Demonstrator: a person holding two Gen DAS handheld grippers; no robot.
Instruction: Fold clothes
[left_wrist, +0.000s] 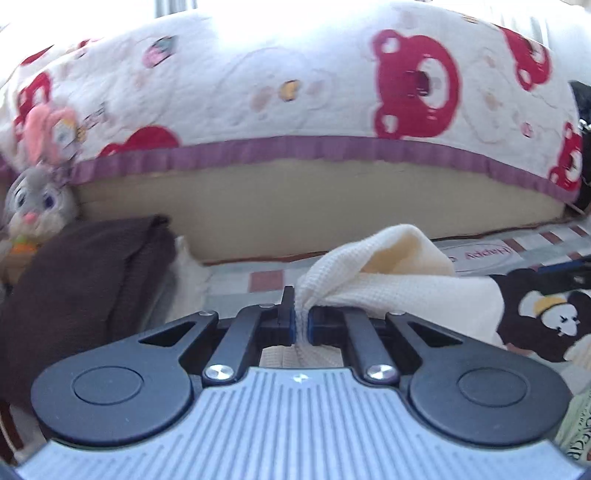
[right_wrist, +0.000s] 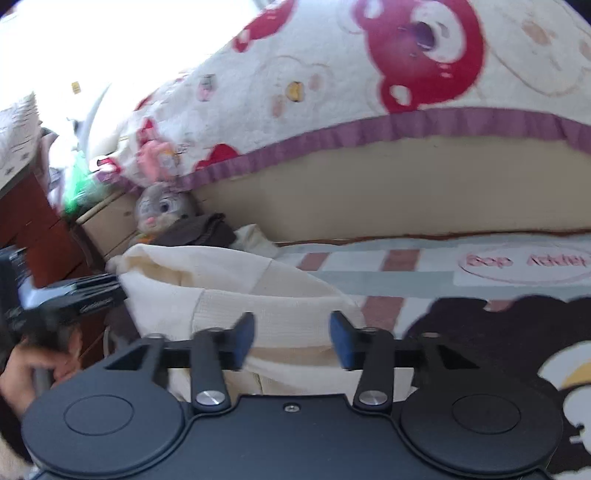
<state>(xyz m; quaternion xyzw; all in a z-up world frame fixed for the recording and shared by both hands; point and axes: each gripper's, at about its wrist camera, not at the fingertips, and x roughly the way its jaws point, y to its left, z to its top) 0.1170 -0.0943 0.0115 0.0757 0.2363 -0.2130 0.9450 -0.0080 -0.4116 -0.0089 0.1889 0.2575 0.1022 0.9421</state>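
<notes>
Left gripper (left_wrist: 302, 320): I saw fingers clamped on cream garment (left_wrist: 399, 291) corner. Right gripper (right_wrist: 291, 339): fingers parted, empty, garment spread directly beneath.

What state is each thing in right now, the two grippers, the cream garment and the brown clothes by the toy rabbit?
left gripper: shut on the cream garment.
right gripper: open, nothing pinched, over the cloth.
cream garment: bunched, one edge lifted off the bed.
brown clothes: in a pile beside the toy rabbit.
toy rabbit: propped upright against the bear-print blanket.
</notes>
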